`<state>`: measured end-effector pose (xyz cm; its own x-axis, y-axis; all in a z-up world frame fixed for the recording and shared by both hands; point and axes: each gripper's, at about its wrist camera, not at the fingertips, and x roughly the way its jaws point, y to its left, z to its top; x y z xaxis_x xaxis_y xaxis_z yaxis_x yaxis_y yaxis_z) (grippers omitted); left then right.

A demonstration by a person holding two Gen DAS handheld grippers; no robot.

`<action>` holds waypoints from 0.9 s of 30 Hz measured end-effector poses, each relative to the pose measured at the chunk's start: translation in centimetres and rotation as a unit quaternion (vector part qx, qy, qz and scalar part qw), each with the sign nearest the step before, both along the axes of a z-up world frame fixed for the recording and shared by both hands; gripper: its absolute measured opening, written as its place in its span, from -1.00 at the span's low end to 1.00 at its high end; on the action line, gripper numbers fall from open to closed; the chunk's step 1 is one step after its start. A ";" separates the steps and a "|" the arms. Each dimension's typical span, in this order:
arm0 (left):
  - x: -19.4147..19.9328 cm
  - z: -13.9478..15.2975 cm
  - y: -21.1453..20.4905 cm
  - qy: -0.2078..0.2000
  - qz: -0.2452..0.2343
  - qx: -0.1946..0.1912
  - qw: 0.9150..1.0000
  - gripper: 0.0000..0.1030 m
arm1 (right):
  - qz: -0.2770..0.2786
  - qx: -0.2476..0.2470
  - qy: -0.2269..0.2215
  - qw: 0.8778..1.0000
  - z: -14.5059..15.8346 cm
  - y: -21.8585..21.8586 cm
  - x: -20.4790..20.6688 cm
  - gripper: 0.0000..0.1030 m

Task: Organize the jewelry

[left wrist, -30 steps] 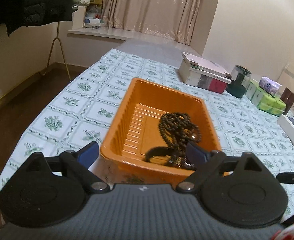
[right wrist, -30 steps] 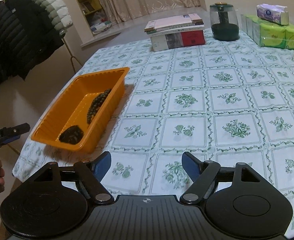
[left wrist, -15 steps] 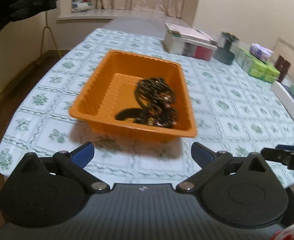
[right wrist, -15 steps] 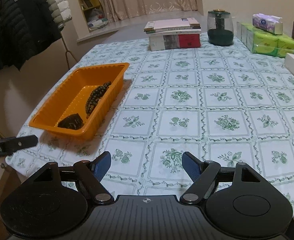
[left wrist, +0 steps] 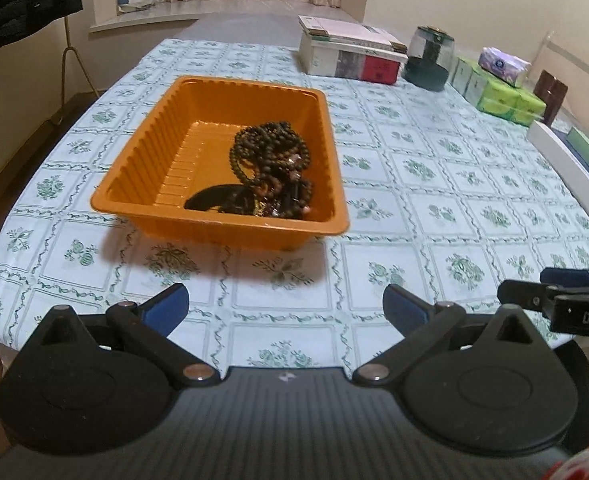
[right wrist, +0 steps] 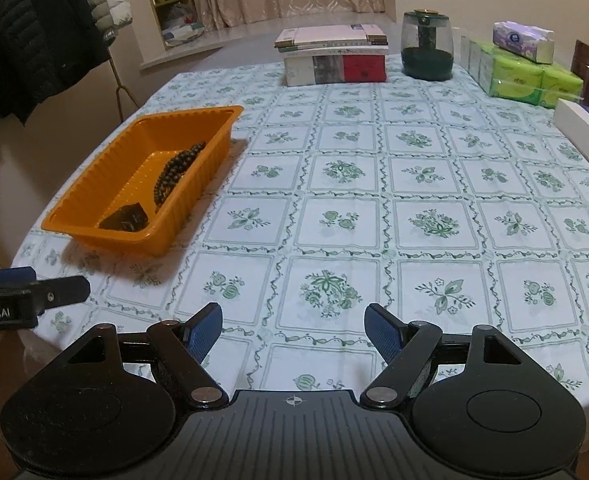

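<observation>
**Both grippers backed off, beads sitting in the tray**

Nearest to me, my left gripper (left wrist: 285, 304) and right gripper (right wrist: 293, 330) both hang spread wide and empty over the table's (right wrist: 434, 184) near edge. At 12 o'clock from the left one sits the orange tray (left wrist: 134, 196), holding the bead necklace (left wrist: 270, 160) plus some dark bits I can't identify. A second ago the left hovered right over the tray; it's pulled back since, probably because everything's collected.

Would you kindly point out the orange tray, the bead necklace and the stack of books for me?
orange tray (left wrist: 142, 152): left wrist view, on its ribbed left inner wall.
bead necklace (left wrist: 268, 150): left wrist view, on the coiled dark beads.
stack of books (right wrist: 334, 36): right wrist view, on the top cover.
</observation>
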<state>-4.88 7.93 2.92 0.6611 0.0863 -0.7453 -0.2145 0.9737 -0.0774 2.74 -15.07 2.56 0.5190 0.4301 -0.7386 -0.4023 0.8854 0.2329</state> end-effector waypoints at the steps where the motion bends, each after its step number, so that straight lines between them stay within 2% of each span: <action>1: 0.0 -0.1 -0.3 0.002 0.000 0.003 1.000 0.99 | 0.000 -0.001 0.000 1.000 0.0 0.0 0.0 0.51; 8: 0.0 -0.1 -1.6 -0.001 -0.006 0.026 1.000 0.99 | 0.003 -0.009 0.000 1.000 -0.2 0.3 -0.2 0.51; 27: 0.0 -0.9 -2.2 0.007 -0.011 0.031 0.999 0.99 | 0.002 -0.005 0.002 1.000 0.0 0.3 -0.4 0.51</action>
<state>-4.87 5.71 2.04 0.6527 0.1180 -0.7484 -0.1932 0.9811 -0.0138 2.31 -14.78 2.55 0.5148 0.4251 -0.7445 -0.4055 0.8859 0.2254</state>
